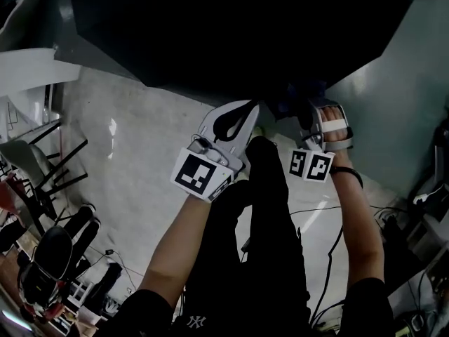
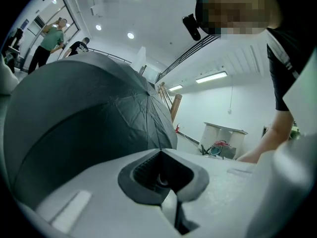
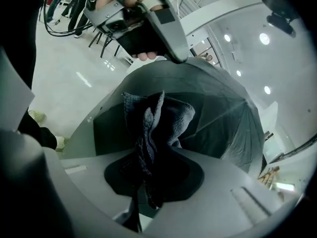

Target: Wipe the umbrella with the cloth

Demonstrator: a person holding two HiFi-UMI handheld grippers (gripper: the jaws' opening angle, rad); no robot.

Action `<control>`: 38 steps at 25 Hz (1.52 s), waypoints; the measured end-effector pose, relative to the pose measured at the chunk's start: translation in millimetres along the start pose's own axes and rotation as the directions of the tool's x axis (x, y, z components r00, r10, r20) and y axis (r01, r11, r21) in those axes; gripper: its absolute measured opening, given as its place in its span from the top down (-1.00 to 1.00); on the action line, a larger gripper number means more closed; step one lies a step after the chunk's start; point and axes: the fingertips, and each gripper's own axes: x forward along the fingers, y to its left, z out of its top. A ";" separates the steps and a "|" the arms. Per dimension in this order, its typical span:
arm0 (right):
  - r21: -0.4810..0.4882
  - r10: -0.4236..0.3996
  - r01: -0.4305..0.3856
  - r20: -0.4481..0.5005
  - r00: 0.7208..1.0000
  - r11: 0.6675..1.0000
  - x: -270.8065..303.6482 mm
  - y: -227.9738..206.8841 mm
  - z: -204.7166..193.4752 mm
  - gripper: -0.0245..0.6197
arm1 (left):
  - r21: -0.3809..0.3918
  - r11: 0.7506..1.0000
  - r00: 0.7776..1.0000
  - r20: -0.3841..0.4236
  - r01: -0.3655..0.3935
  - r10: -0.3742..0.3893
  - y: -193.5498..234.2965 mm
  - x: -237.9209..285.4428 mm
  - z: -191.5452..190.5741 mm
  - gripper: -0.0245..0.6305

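The right gripper (image 3: 151, 158) was closed tight on the dark cloth (image 3: 159, 114), and the open black umbrella (image 3: 225, 125) lay just ahead of it on the far side, while the left gripper (image 2: 161, 155), pressed shut with nothing in it, sat beside the umbrella's near edge.

Head view: the umbrella (image 1: 231, 34) runs off the top edge, and its canopy is too dark to show ribs. The tips of your right hand-held gripper (image 1: 305, 114) are lost in that dark.

Right gripper view: the lower end of the cloth (image 3: 151, 128) vanishes between the jaws.

Left gripper view: there is a pale speck (image 2: 161, 179) in the jaw notch of your left hand-held gripper (image 2: 166, 182), too small to name. The umbrella is cut off at the left edge.
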 end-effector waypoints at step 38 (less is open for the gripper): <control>0.018 0.365 -0.367 -0.167 0.916 0.930 134.0 263.5 -91.2 0.67 | 0.004 0.999 0.989 -0.146 0.039 -0.039 49.1 -2.3 -176.3 0.92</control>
